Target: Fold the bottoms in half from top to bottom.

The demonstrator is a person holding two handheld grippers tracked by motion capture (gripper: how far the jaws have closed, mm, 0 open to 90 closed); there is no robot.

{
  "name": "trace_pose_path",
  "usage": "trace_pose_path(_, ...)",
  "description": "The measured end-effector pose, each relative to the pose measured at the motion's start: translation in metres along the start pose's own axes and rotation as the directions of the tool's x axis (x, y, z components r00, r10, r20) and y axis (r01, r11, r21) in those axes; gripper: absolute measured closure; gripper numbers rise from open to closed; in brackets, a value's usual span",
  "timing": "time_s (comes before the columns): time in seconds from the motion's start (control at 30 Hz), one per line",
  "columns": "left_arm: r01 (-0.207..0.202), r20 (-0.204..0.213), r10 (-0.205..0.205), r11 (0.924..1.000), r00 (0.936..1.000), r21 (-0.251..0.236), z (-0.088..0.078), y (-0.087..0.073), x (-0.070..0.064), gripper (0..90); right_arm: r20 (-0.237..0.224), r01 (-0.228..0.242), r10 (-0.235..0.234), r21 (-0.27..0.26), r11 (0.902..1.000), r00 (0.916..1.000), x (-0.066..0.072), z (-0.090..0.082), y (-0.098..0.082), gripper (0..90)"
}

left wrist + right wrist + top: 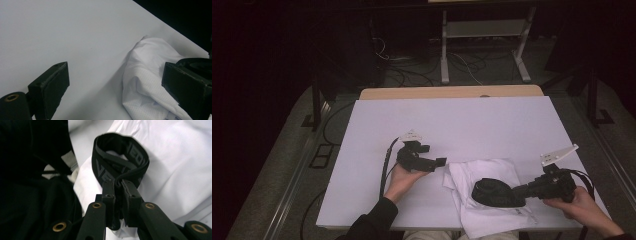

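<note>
My jaws pinch the black elastic band (120, 162) at its near edge. It loops open above the white garment (180, 165)

- Setting: a recording or test room of lab type, dim, with light falling chiefly on the work surface.
- Work surface: white board (462, 125) at the frame's centre, laid over a wooden table (452, 92) whose far edge shows as a tan strip.
- Floor: grey carpet (282, 170), lower left of the frame; loose cables (412, 75) strewn across it behind the table, upper centre.
- Furniture: pale metal stand (484, 30) with a shelf and two splayed feet, top centre; dark frame legs (316, 107) at left and right of the table.
- Floor fitting: dark rectangular floor plate (321, 155), left of the table.
</note>
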State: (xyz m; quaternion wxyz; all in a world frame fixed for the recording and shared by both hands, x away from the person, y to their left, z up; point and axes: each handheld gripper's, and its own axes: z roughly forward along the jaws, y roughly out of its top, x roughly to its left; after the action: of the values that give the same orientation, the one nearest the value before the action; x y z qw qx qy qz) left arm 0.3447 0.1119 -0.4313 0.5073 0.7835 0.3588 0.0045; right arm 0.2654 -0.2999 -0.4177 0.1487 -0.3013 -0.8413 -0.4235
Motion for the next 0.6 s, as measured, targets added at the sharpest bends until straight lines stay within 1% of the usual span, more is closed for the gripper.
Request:
trace_pose_path(0.13,-0.005,0.001,0.005,1.0,1.0,0.004,0.0005,-0.0002,-0.0004,7.1,-0.004,0.012,-0.012,0.042,0.999,0.9999,0.0028,0.0017,-0.0027,78.9)
trace_pose_path(0.27,-0.006,0.004,0.006,1.0,1.0,0.006,0.001,-0.0003,-0.0008,7.1,-0.01,0.021,-0.02,0.099,0.9949,0.9997,0.0047,0.0051,-0.0041,76.7)
trace_pose_path(0.3,-0.005,0.004,0.005,1.0,1.0,0.005,0.001,-0.0003,-0.0008,7.0,-0.004,0.023,-0.022,0.114,0.9933,0.9997,0.0058,0.006,-0.0042,73.9)
trace_pose_path(0.37,-0.007,0.003,0.007,1.0,1.0,0.004,0.0007,-0.0003,-0.0005,7.1,0.016,0.029,-0.032,0.134,0.9905,0.9994,0.0072,0.0076,-0.004,62.1)
trace_pose_path(0.43,-0.008,0.002,0.008,1.0,1.0,0.005,0.0004,-0.0002,-0.0002,7.1,0.034,0.04,-0.045,0.144,0.9888,0.9984,0.0093,0.0082,-0.0038,53.6)
trace_pose_path(0.47,-0.009,0.002,0.009,0.9999,1.0,0.004,0.0003,-0.0001,-0.0001,7.0,0.041,0.047,-0.053,0.141,0.9888,0.9977,0.0096,0.0084,-0.0036,49.2)
trace_pose_path(0.53,-0.009,0.002,0.009,1.0,1.0,0.003,0.0004,-0.0001,-0.0002,7.0,0.042,0.045,-0.051,0.131,0.9903,0.9978,0.0097,0.0076,-0.0018,42.8)
trace_pose_path(0.6,-0.009,0.004,0.009,1.0,0.9999,0.002,0.0004,-0.0001,-0.0003,7.1,0.048,0.039,-0.045,0.115,0.9926,0.9978,0.0083,0.0055,0.002,38.6)
